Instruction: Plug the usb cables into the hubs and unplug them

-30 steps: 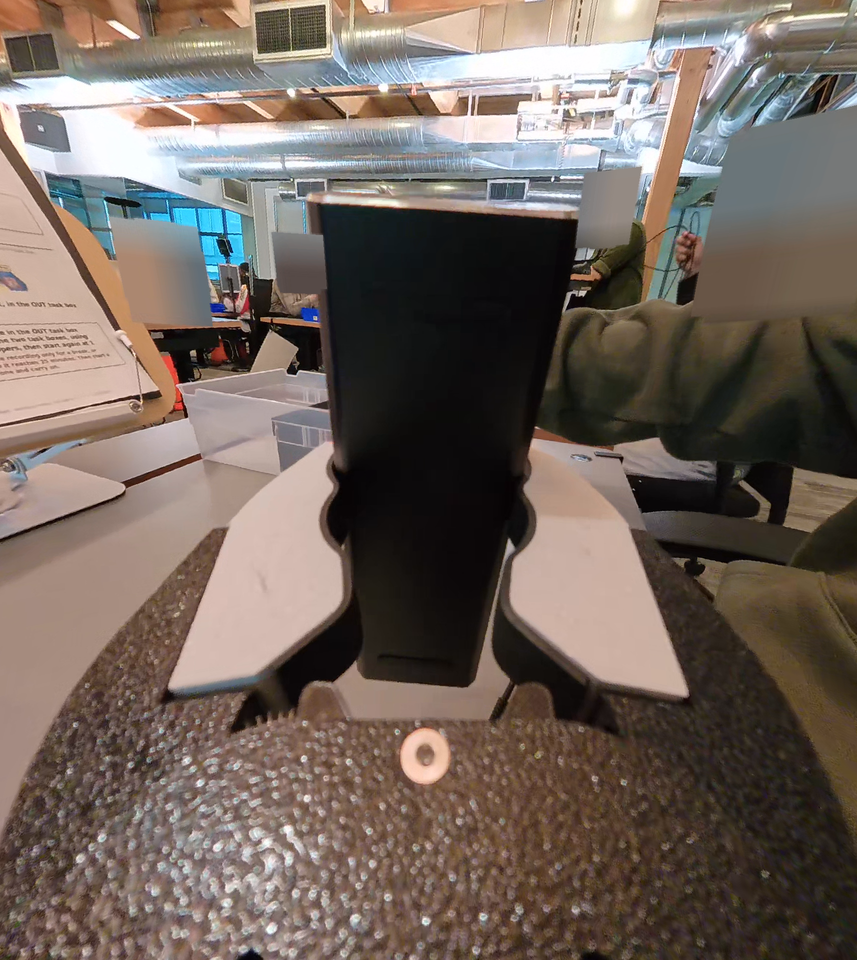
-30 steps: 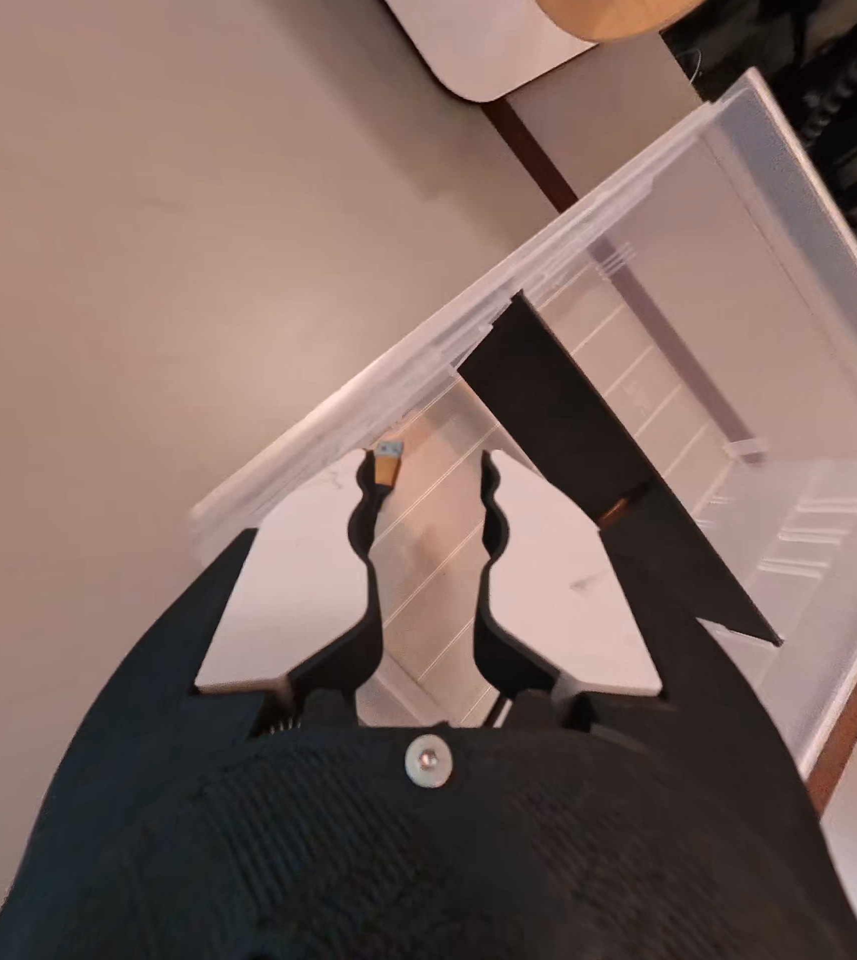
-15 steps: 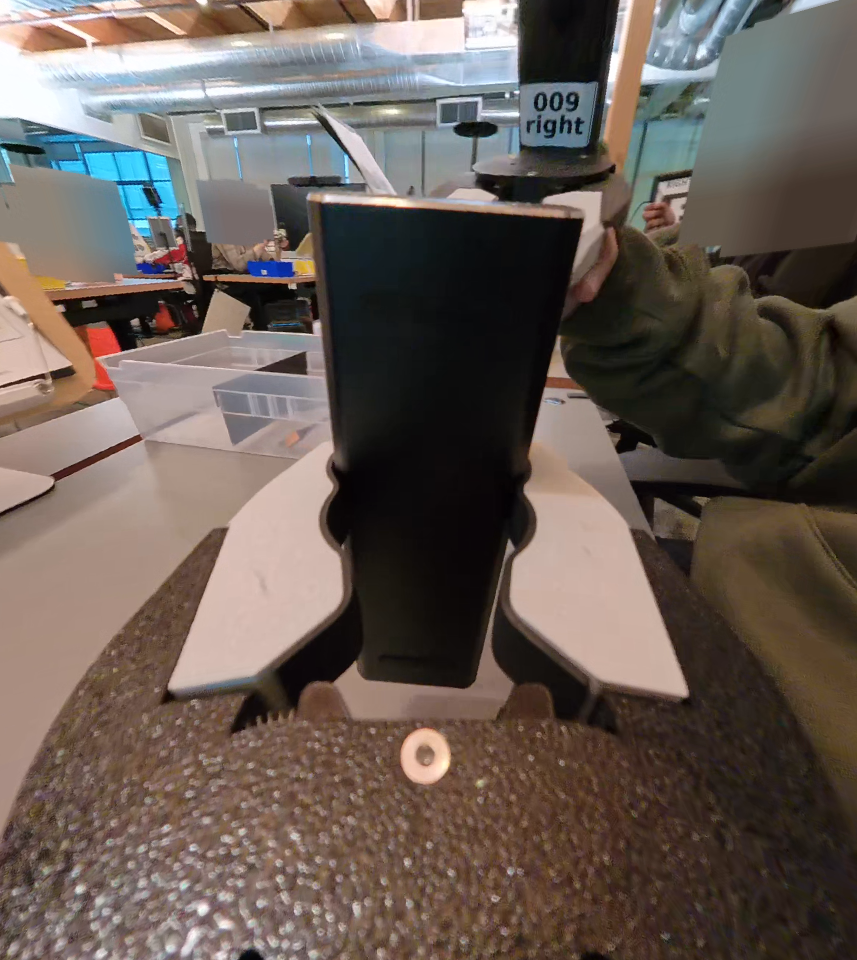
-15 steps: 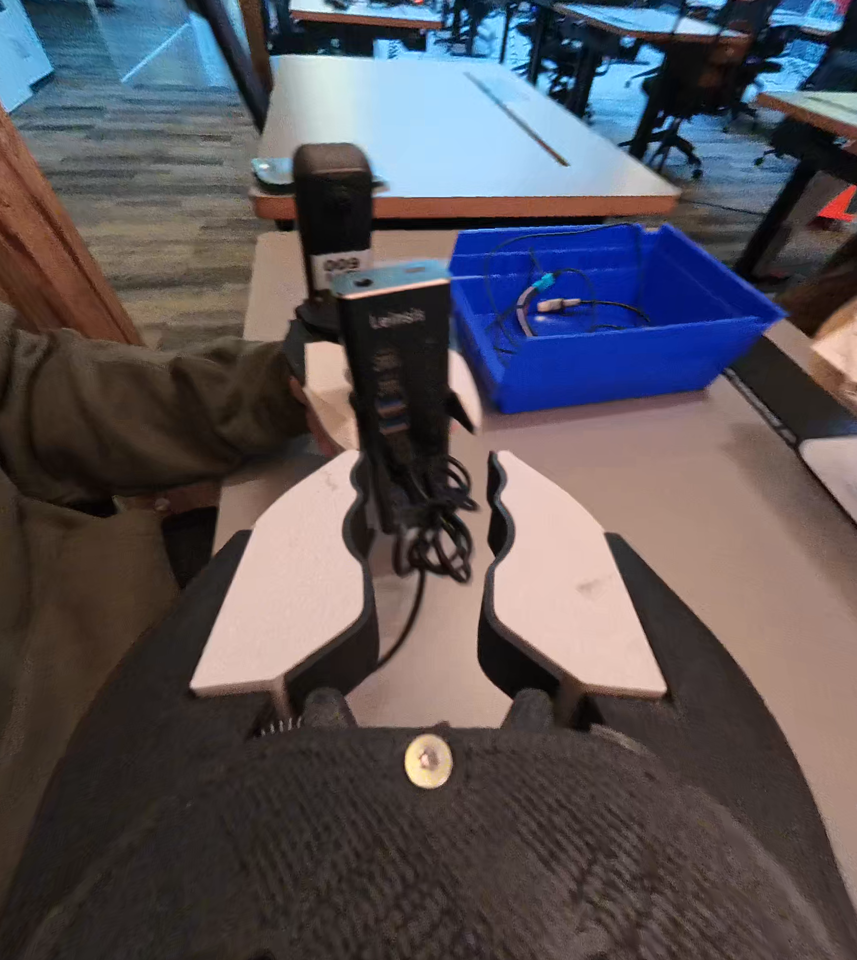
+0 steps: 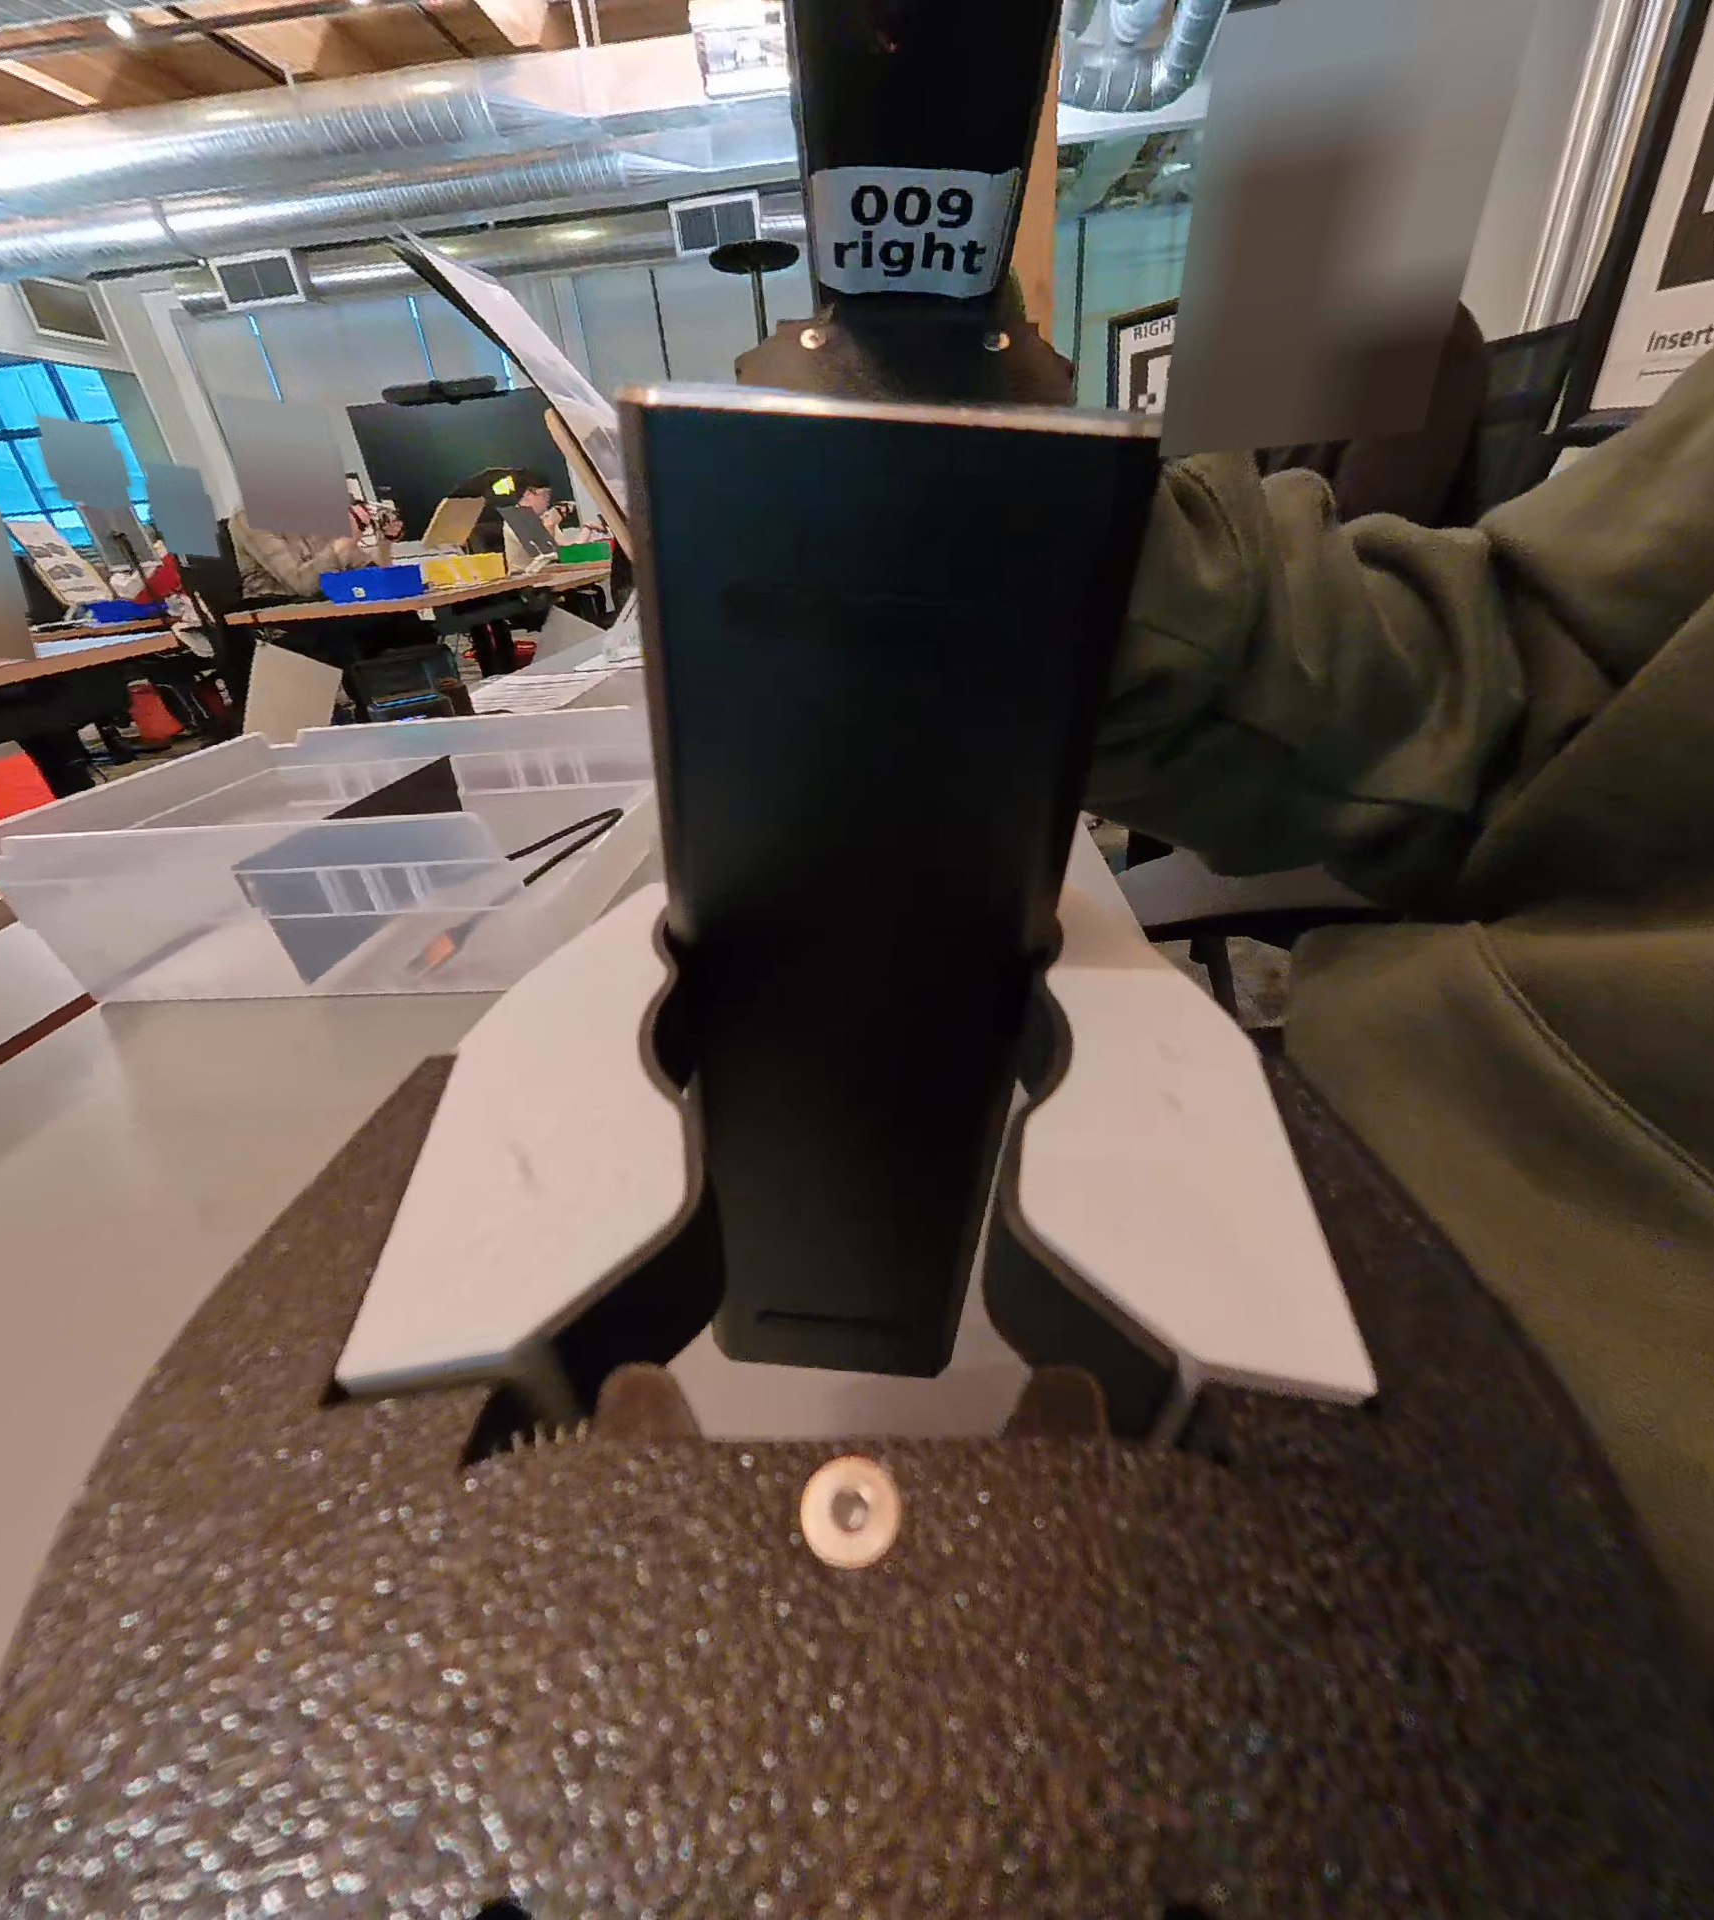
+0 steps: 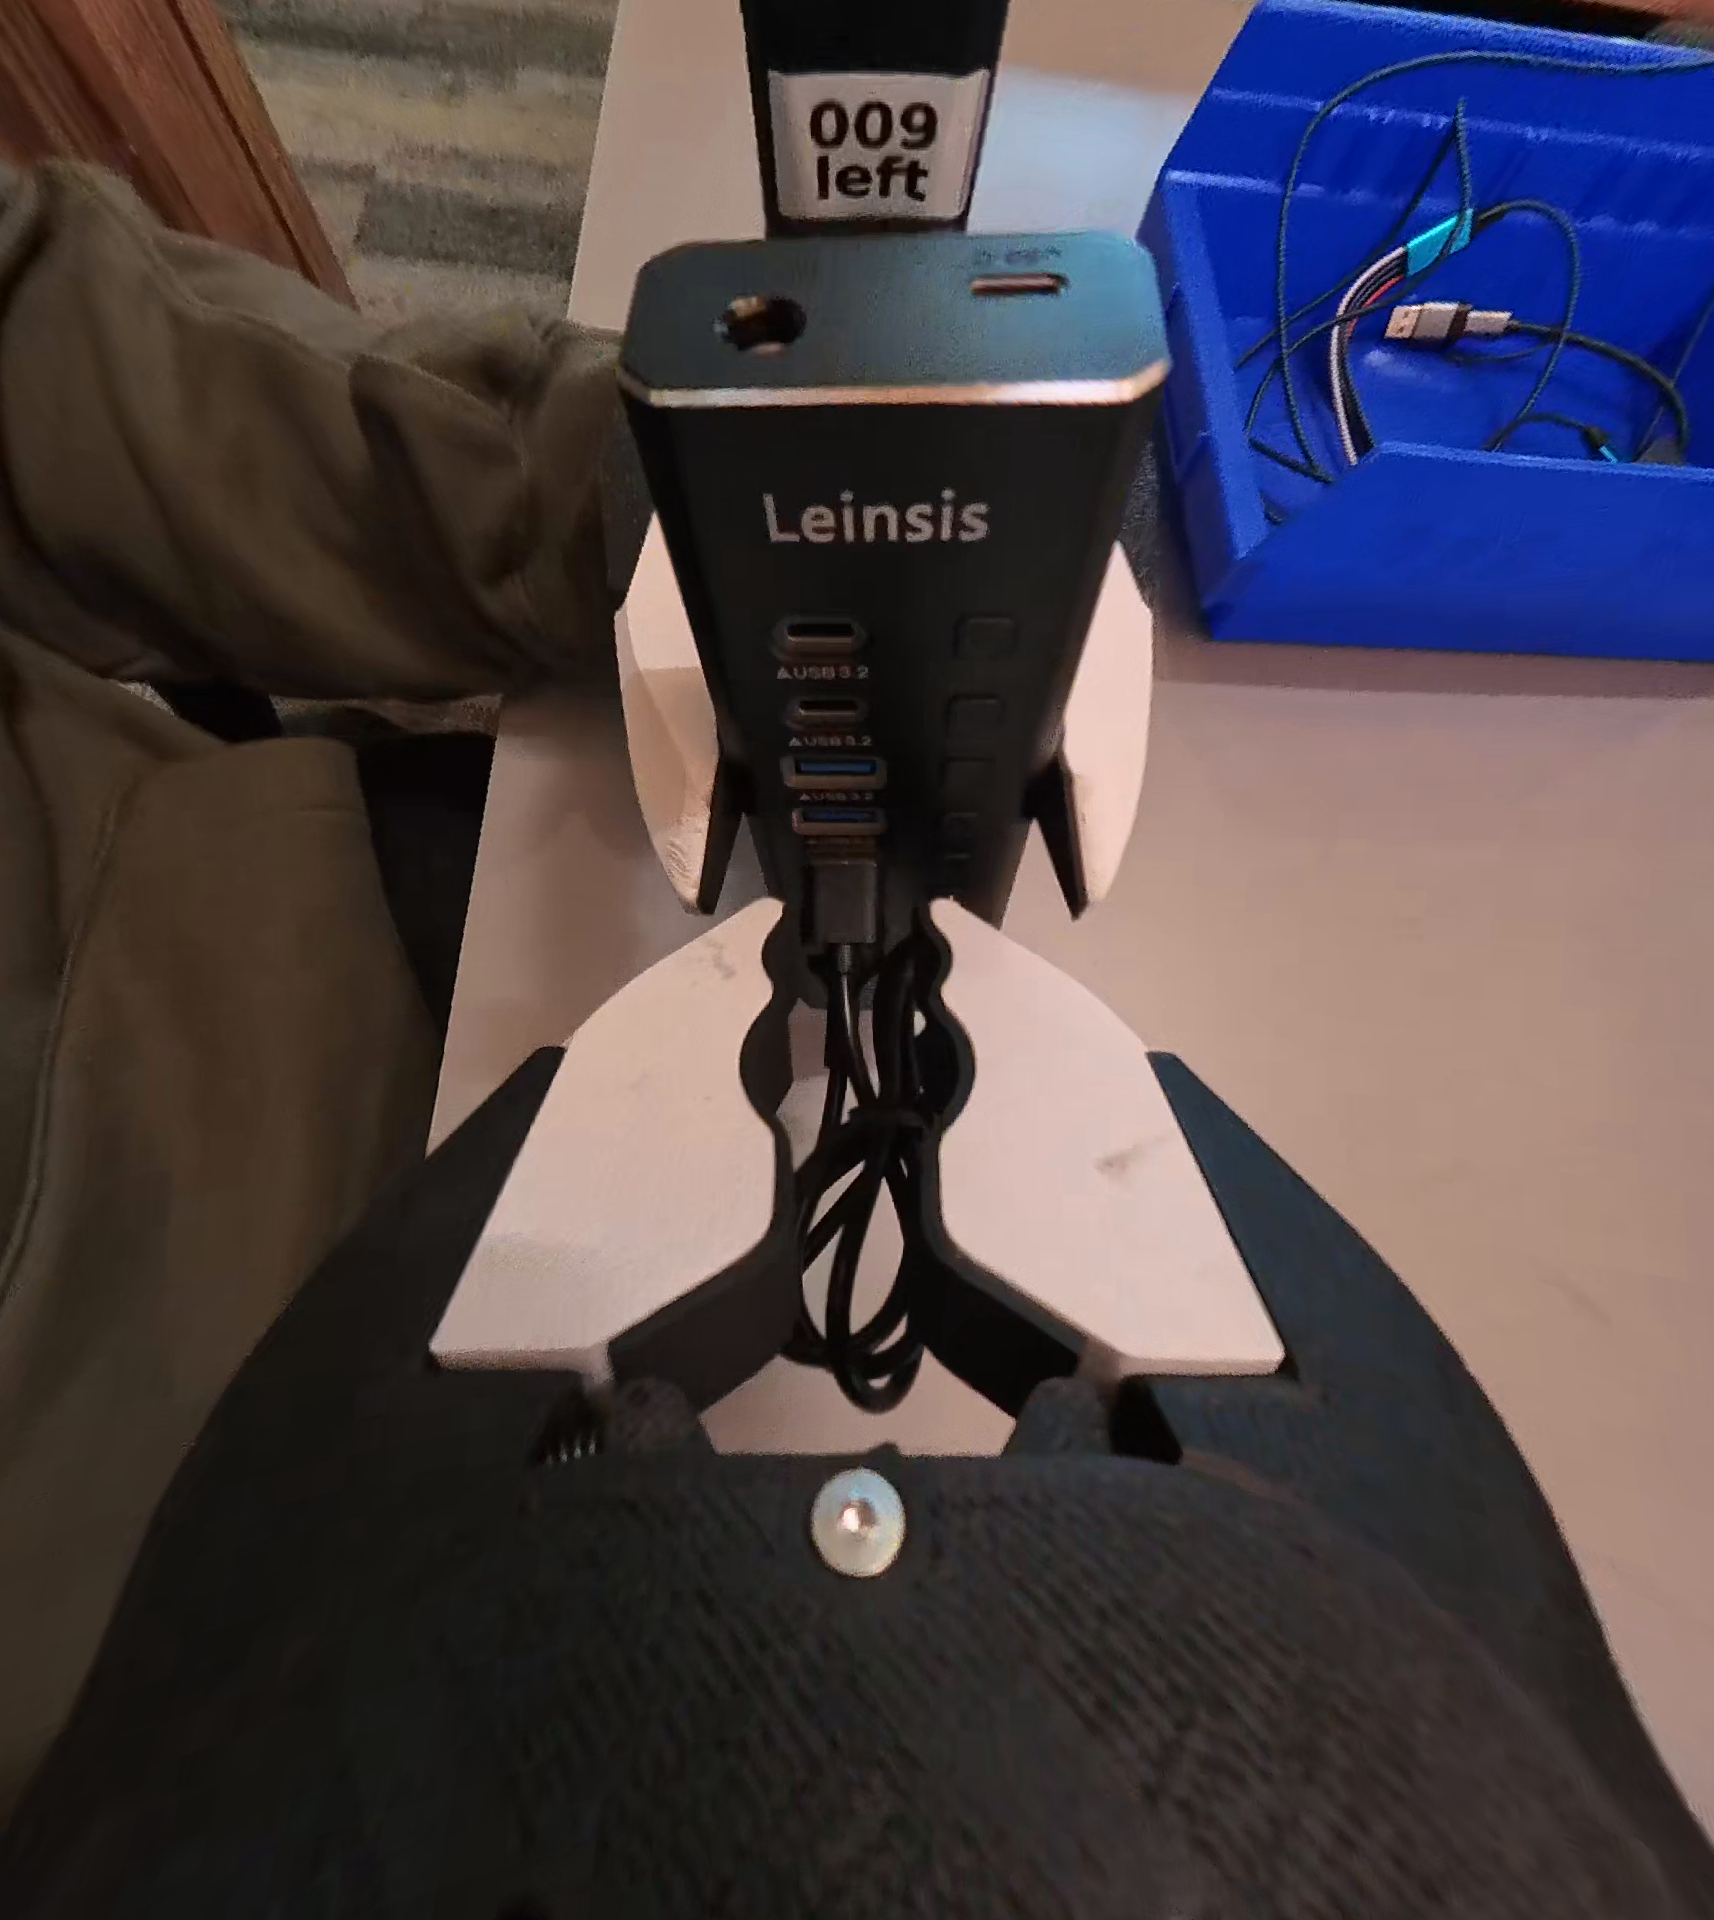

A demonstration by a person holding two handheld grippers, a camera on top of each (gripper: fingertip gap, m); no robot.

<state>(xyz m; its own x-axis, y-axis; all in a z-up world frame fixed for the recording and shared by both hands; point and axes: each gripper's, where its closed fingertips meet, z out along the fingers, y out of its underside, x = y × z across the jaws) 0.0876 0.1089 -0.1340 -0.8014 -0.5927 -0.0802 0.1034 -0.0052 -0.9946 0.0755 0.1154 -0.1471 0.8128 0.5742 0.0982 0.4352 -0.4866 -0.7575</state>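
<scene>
My left gripper [image 5: 853,935] is shut on a black USB hub [image 5: 884,675] and holds it upright above the table. The right wrist view shows the hub's port side [image 6: 884,582], with the left gripper's white fingers [image 6: 661,769] clamping its lower half. A black USB plug [image 6: 840,888] sits in the lowest port, and its black cable [image 6: 863,1195] hangs in loops. My right gripper [image 6: 858,920] is right below the hub. Its jaws are narrowed around the plug's lower end and the cable loops, and I cannot see firm contact.
A blue bin [image 6: 1507,561] with several loose cables [image 6: 1435,322] stands on the grey table [image 6: 1352,1039] at the right. A clear plastic bin [image 5: 157,883] stands beyond the hub. An olive sleeve [image 6: 209,416] fills the left. My two grippers' fingertips are within a few centimetres of each other.
My right gripper swung away from the clear bin, came up close under the hub, and its jaws narrowed around the plugged cable. The left gripper kept its hold on the hub.
</scene>
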